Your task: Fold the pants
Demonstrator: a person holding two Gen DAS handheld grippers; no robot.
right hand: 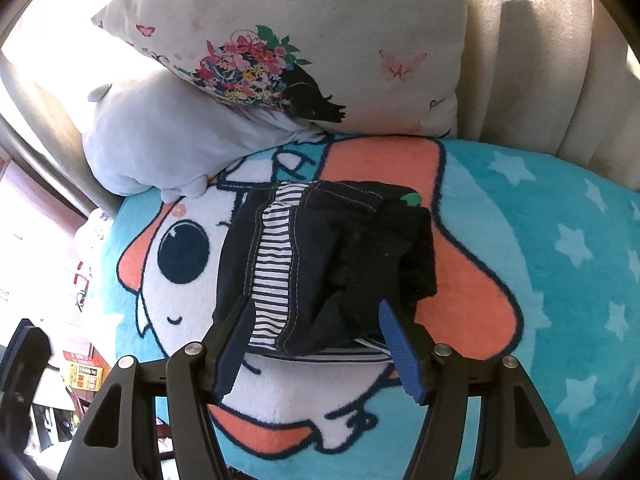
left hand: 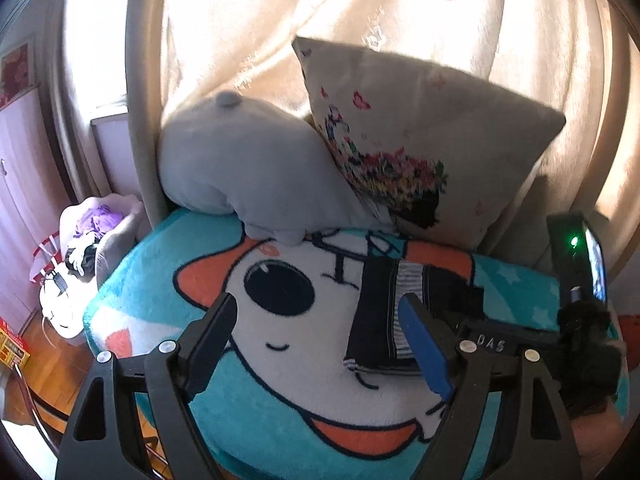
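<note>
The pants (right hand: 320,264) are lying as a compact dark bundle, with a striped lining showing, on the cartoon-printed blanket (right hand: 540,280) that is covering the seat. They are being framed directly ahead of the right gripper (right hand: 316,340), whose fingers are being held spread apart with nothing pinched; the near edge of the bundle is sitting between the two fingertips, though contact cannot be confirmed. The bundle's long axis is running away from this gripper, toward the flowered cushion (right hand: 320,40) and the grey plush pillow (right hand: 160,140) at the back.

From the left gripper (left hand: 320,320), also being held spread and empty, the pants (left hand: 384,312) are lying ahead and off to its right side, partly hidden behind its right finger, with bare blanket (left hand: 180,288) being faced between the fingers. The right gripper's body (left hand: 520,344) is being seen just right of that.

The right gripper is judged the nearer and better aligned, so any coming grasp or press on the near hem is probably being set up for it, while the left would need to be shifted rightward. The folding is judged largely done.
</note>
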